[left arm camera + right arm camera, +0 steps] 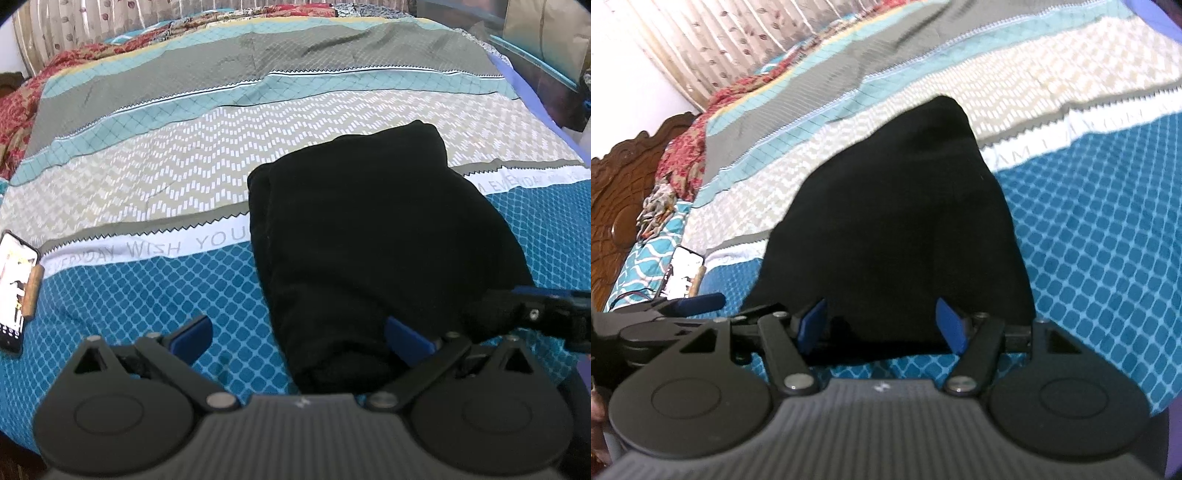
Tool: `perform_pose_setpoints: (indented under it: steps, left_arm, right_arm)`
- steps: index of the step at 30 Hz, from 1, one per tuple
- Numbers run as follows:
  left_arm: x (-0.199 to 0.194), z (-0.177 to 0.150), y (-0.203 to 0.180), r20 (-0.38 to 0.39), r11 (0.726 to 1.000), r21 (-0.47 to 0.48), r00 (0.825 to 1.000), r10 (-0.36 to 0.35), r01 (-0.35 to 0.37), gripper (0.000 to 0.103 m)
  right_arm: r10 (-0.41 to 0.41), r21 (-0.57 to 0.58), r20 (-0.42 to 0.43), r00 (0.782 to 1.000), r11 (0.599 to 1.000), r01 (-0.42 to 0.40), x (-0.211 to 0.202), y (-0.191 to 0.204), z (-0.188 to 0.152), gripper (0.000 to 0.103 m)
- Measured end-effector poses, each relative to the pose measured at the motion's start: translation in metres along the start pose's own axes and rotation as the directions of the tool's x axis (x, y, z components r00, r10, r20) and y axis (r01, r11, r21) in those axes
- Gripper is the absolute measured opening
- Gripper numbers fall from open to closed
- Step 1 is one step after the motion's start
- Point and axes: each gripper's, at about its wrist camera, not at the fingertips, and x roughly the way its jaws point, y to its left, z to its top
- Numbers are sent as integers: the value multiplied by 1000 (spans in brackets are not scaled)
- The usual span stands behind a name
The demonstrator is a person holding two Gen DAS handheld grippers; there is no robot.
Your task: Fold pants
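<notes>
Blue fingertip pads of the left gripper (299, 338) stand wide apart at the near end of the black pants (369, 229), holding nothing; its right-hand pad overlaps the cloth in the view, though whether it touches I cannot tell. In the right wrist view, the right gripper (882, 325) is also spread open, its 2 pads flanking the near edge of the same bundle with no cloth pinched between them.

Those pants lie on the bedspread (155, 177), already doubled into a compact, thick rectangle that runs away from both cameras across the blue and beige bands. They look soft, matte and light, probably knit; I judge they will sag and unfold if lifted by 1 layer only. A safer hold would take all layers together at the 2 near corners, 1 per gripper, or at the rounded folded edge on the left. Black fabric hides the layer edges, so picking the right seam is the hard part.

Off to the left, well apart from the pants, a lit smartphone (13, 291) rests on the bed, with thin wires near it in the right wrist view. A red patterned quilt (22, 99) is bunched at the far left, by a carved wooden headboard (613, 192). Nothing lies between the grippers and the garment.
</notes>
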Motion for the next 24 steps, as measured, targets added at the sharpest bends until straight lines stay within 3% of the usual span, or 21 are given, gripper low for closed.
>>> perform_pose_setpoints:
  steps: [11, 24]
  left_arm:
    - [0, -3, 10, -19, 995, -71, 998, -68, 66, 103]
    - [-11, 2, 16, 33, 983, -112, 989, -145, 148, 103]
  right_arm:
    - [3, 1, 7, 1000, 1000, -3, 3, 1, 1, 69]
    - [19, -7, 44, 999, 1000, -19, -5, -1, 5, 69]
